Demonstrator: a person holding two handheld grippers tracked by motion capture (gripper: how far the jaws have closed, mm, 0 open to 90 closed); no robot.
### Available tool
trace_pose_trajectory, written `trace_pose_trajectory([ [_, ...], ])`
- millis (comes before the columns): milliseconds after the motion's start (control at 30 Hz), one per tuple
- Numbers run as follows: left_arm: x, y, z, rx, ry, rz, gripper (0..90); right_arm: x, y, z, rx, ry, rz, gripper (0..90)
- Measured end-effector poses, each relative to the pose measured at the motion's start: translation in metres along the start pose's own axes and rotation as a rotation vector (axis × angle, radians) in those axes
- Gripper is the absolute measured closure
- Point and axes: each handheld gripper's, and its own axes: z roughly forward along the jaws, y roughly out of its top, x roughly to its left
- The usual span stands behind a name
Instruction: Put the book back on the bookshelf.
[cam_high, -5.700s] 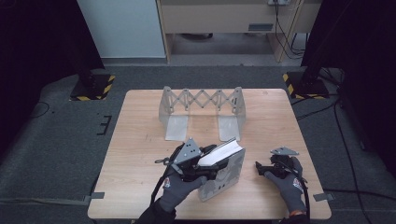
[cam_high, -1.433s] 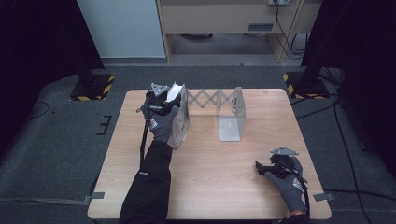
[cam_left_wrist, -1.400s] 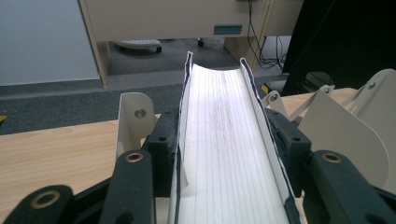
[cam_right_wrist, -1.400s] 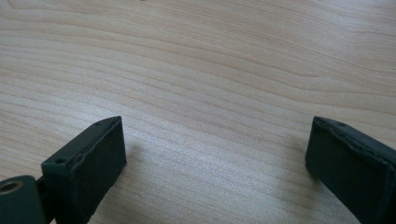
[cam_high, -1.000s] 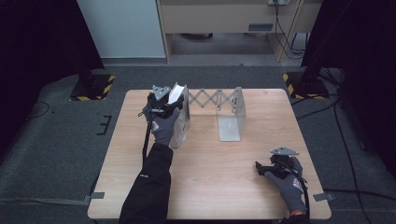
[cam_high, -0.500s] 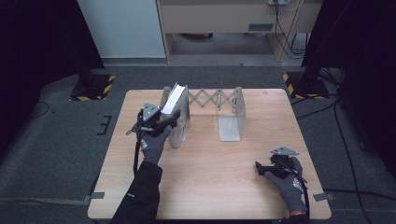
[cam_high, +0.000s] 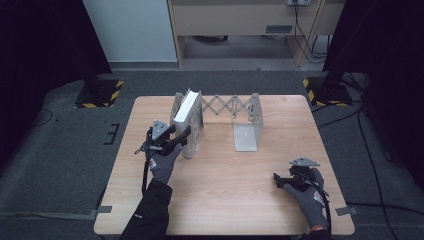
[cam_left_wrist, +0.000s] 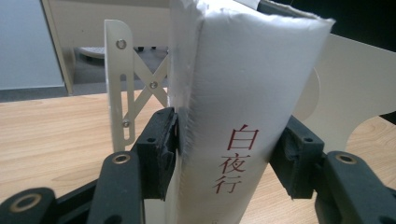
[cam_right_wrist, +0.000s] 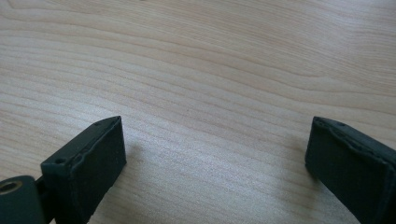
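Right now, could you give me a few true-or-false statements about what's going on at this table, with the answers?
1. The book stands upright at the left end of the rack. True.
2. The left gripper is far from the book. False: its jaws sit on either side of the spine, the left one touching it and a small gap showing at the right one.
3. The right gripper holds a second book. False: its jaws are wide open over bare table.
4. The spine carries red characters. True.
5. The rack lies at the table's near edge. False: it stands toward the far edge.
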Motion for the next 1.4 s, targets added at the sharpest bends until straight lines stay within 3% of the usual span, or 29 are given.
trace_pose_trajectory([
  [267,-0.004,-0.001,0.009,-0.018,0.006,0.008,43.9,0.0,0.0,0.0,0.0,0.0,0.0,5.3],
  [400,-0.004,-0.002,0.012,-0.026,-0.01,0.008,42.0,0.0,0.0,0.0,0.0,0.0,0.0,5.3],
  [600,-0.006,-0.016,0.009,0.04,-0.013,0.038,40.9,0.0,0.0,0.0,0.0,0.0,0.0,5.3],
  [900,-0.008,-0.019,0.019,0.051,-0.035,-0.006,40.4,0.0,0.0,0.0,-0.001,-0.001,-0.001,5.4],
  [1400,-0.005,-0.013,0.037,0.045,-0.029,0.002,38.5,0.0,0.0,0.0,0.0,0.0,-0.001,5.3],
])
